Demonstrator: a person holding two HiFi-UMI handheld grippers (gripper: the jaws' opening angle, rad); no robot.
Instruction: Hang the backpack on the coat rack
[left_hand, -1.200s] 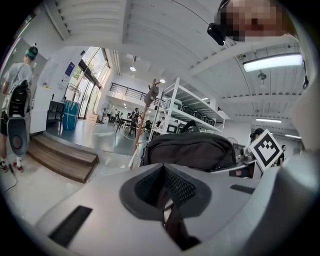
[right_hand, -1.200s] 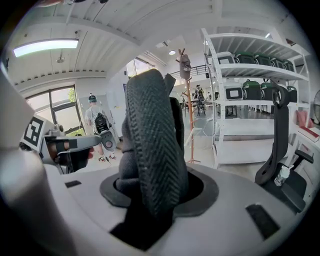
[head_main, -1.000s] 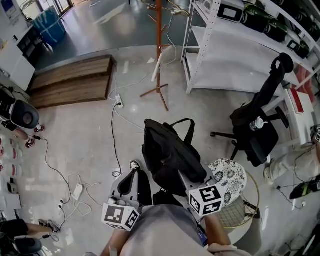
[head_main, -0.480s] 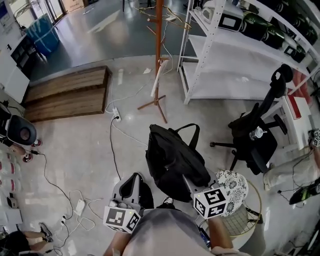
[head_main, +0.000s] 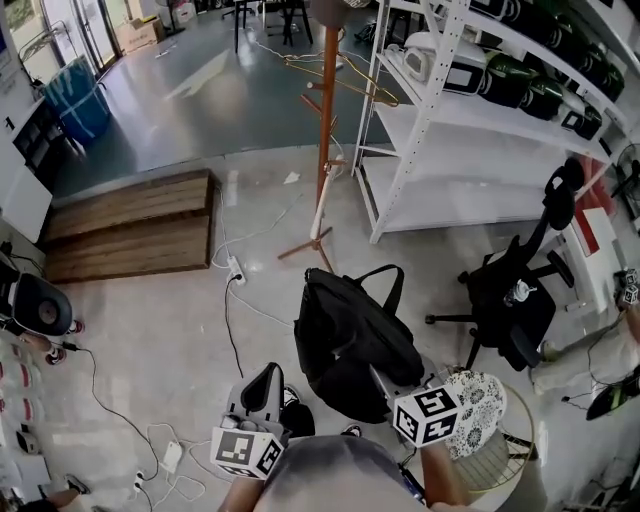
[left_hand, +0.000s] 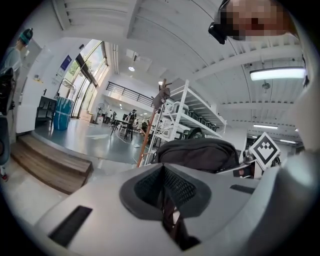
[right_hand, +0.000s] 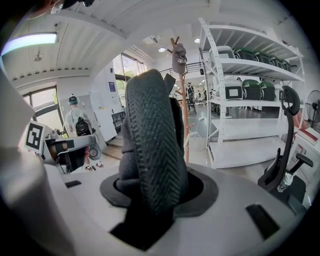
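The right gripper (head_main: 378, 380) is clamping the backpack's (head_main: 345, 340) broad woven strap (right_hand: 150, 145), its 2 jaws pressing on the webbing from either side. The black backpack is hanging from that grip on the person's side of the coat rack (head_main: 323, 150), short of its splayed feet. The bag's top loop (head_main: 385, 285) is pointing toward the pole. From this steep angle it is hard to tell whether the bag's bottom is clearing the floor.

The left gripper (head_main: 265, 378) is hovering left of the backpack and farther from the coat rack than the bag is. Its jaws are sitting pressed together, apart from the bag.

A hanger (head_main: 340, 75) is dangling from an upper peg of the coat rack, and a cap (right_hand: 179, 57) is sitting on its top. A white shelving unit (head_main: 440, 130) is standing just right of the coat rack. A wooden platform (head_main: 130, 225) is lying well to its left. A power strip (head_main: 237, 268) is lying on the floor near the left of its feet. A black office chair (head_main: 510, 300) is standing to its right, nearer the person.
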